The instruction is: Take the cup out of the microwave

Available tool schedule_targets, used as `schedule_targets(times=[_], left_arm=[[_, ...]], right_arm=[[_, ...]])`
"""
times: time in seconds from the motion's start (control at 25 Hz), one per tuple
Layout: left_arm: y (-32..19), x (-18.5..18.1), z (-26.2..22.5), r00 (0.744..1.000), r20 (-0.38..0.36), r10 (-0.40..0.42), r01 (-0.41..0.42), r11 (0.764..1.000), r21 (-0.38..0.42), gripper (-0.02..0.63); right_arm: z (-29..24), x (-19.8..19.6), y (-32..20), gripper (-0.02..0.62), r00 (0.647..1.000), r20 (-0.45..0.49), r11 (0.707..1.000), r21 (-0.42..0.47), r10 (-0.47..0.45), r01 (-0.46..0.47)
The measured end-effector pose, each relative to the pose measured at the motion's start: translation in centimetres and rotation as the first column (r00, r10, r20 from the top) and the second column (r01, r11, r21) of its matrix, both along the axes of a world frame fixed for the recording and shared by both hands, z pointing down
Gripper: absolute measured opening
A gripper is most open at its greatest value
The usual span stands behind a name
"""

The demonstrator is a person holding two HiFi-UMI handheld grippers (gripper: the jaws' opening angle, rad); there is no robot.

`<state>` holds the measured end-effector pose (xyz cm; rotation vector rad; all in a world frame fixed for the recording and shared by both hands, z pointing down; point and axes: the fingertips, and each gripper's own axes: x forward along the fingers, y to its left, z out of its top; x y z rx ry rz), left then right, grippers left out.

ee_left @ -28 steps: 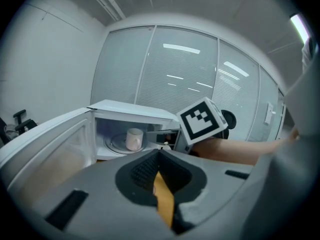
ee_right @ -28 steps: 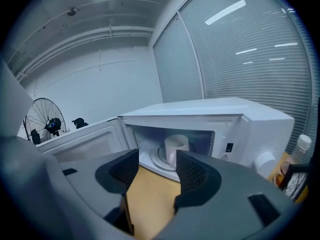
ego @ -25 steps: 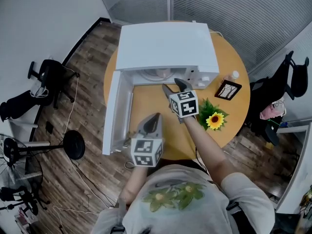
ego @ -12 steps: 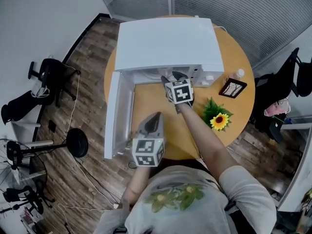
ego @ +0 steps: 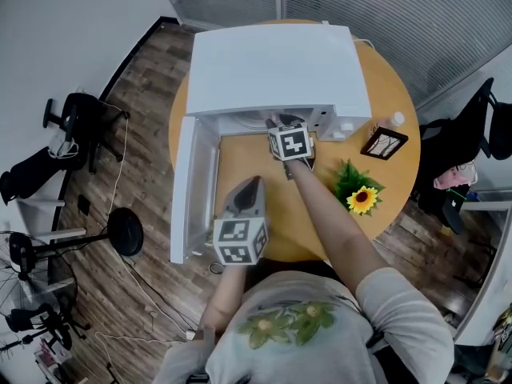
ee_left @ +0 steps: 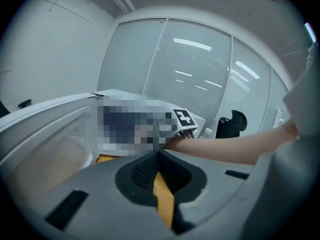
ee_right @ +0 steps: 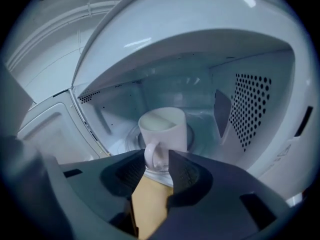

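Note:
A white cup [ee_right: 165, 129] stands on the glass turntable [ee_right: 131, 140] inside the open white microwave [ego: 276, 62], with its handle turned toward me. My right gripper [ee_right: 159, 156] reaches into the oven mouth. Its jaws are closing with the cup's handle between their tips, and I see no firm pinch. In the head view only the right gripper [ego: 277, 124] and its marker cube show at the cavity's edge; the cup is hidden there. My left gripper [ego: 253, 184] hovers over the orange table [ego: 256, 162] in front of the door, shut and empty.
The microwave door [ego: 192, 186] hangs open to the left, close beside the left gripper. A sunflower [ego: 362, 198], a small picture frame [ego: 384, 144] and a bottle [ego: 394, 120] sit right of the oven. Perforated cavity wall [ee_right: 250, 109] is right of the cup.
My right gripper has moved forward and down into the microwave's opening, and its jaws look narrower. The left gripper has drifted slightly toward the door.

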<state>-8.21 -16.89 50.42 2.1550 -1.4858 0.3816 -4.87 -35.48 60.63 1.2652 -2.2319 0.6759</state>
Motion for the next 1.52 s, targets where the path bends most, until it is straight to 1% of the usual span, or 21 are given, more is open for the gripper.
schedule_targets(times=[0.2,0.24,0.28,0.32,0.56,0.72,1.04,1.52], left_arm=[[-0.1,-0.2,0.7,1.000,0.003,-0.006,0.006,1.000,-0.012,0.005],[-0.1,-0.3,0.8,1.000,0.004,-0.006,0.006,1.000,-0.013,0.005],[-0.1,-0.3,0.9,1.000,0.006,-0.006,0.006,1.000,-0.014,0.005],[-0.1,-0.3,1.0,1.000,0.009,-0.005,0.006,1.000,-0.016,0.005],[-0.1,-0.3,1.4,1.000,0.011,-0.001,0.002,1.000,-0.020,0.005],[-0.2,-0.4,1.6,1.000,0.010,-0.006,0.006,1.000,-0.018,0.005],[-0.2,-0.4,1.7,1.000,0.014,-0.001,0.002,1.000,-0.018,0.005],[-0.1,-0.7,1.3,1.000,0.018,-0.015,0.015,1.000,-0.004,0.005]], right_arm=[[0.2,-0.1,-0.2,0.135,1.000,-0.004,1.000,0.002,-0.008,0.008],[0.2,-0.1,-0.2,0.121,1.000,-0.010,1.000,0.004,-0.010,0.010],[0.2,0.0,-0.2,0.073,1.000,-0.018,1.000,0.007,-0.013,0.013],[0.2,0.0,-0.2,0.071,1.000,-0.027,1.000,0.010,-0.016,0.016],[0.1,-0.1,-0.1,0.066,0.997,-0.058,0.998,0.025,-0.048,0.050],[0.2,-0.2,0.1,0.061,0.992,-0.094,0.995,0.049,-0.084,0.089],[-0.6,-0.4,1.1,0.060,0.986,-0.116,0.990,0.068,-0.117,0.126],[-1.2,-0.1,2.3,0.060,0.985,-0.107,0.985,0.086,-0.139,0.148]])
